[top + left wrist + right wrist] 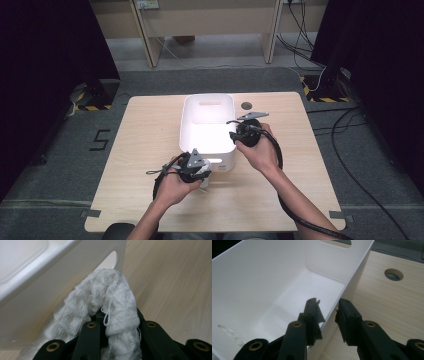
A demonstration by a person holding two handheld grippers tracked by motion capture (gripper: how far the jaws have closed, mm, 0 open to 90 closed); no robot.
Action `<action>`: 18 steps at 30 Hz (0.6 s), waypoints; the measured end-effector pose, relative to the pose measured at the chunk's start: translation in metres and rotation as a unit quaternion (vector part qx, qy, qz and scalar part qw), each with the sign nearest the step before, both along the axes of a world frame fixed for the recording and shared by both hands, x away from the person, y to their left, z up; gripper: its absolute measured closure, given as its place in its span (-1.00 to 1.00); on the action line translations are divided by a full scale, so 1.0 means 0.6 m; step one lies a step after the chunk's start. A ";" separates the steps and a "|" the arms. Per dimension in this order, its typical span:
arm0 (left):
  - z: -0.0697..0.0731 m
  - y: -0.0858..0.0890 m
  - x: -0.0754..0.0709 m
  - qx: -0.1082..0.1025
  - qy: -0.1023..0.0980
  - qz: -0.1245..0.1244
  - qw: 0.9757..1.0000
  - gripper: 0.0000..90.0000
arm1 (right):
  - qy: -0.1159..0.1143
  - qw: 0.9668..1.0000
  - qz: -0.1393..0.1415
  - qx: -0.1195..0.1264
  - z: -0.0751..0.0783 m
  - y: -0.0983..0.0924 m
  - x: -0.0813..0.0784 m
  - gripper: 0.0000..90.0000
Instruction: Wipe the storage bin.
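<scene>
Two grippers work at a white bin (pixel 207 131) on the bench (pixel 145 150). Left gripper (pixel 117 322): fingers clamped on a white knitted cloth (pixel 117 300), held just outside the bin's near wall. Right gripper (pixel 328 315): fingers straddle the bin's right wall, part open; contact cannot be told.

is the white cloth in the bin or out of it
Out. The left gripper holds the bunched cloth outside the bin, against its outer wall near the handle slot.
</scene>
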State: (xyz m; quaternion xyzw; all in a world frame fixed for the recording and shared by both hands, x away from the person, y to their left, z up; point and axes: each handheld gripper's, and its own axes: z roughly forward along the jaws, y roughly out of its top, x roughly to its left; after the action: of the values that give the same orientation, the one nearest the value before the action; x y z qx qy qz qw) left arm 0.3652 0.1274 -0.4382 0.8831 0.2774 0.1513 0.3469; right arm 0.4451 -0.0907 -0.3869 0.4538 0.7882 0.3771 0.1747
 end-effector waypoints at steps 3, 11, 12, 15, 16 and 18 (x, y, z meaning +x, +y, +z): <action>-0.008 -0.002 0.002 0.000 0.005 0.003 1.000 0.70 | 0.000 1.000 0.000 0.000 0.000 0.000 0.000 0.55; -0.019 -0.010 0.005 0.006 0.007 0.005 1.000 0.70 | -0.001 1.000 0.000 -0.001 0.000 0.000 0.000 0.55; -0.021 -0.011 0.005 0.007 0.006 0.005 1.000 0.70 | -0.001 1.000 0.000 -0.001 0.000 0.000 0.000 0.55; -0.027 -0.014 0.006 0.007 0.009 0.007 1.000 0.70 | -0.001 1.000 -0.001 -0.001 0.000 0.000 0.000 0.55; -0.029 -0.014 0.007 0.007 0.009 0.008 1.000 0.70 | -0.001 1.000 -0.001 0.000 0.000 0.000 0.000 0.55; -0.032 -0.017 0.008 0.008 0.009 0.006 1.000 0.70 | -0.001 1.000 -0.001 0.000 0.000 0.000 0.000 0.55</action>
State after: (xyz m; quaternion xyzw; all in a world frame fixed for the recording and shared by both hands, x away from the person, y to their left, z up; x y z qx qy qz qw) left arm 0.3699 0.1174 -0.4572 0.8853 0.2851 0.1478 0.3364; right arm 0.4449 -0.0906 -0.3870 0.4539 0.7877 0.3775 0.1761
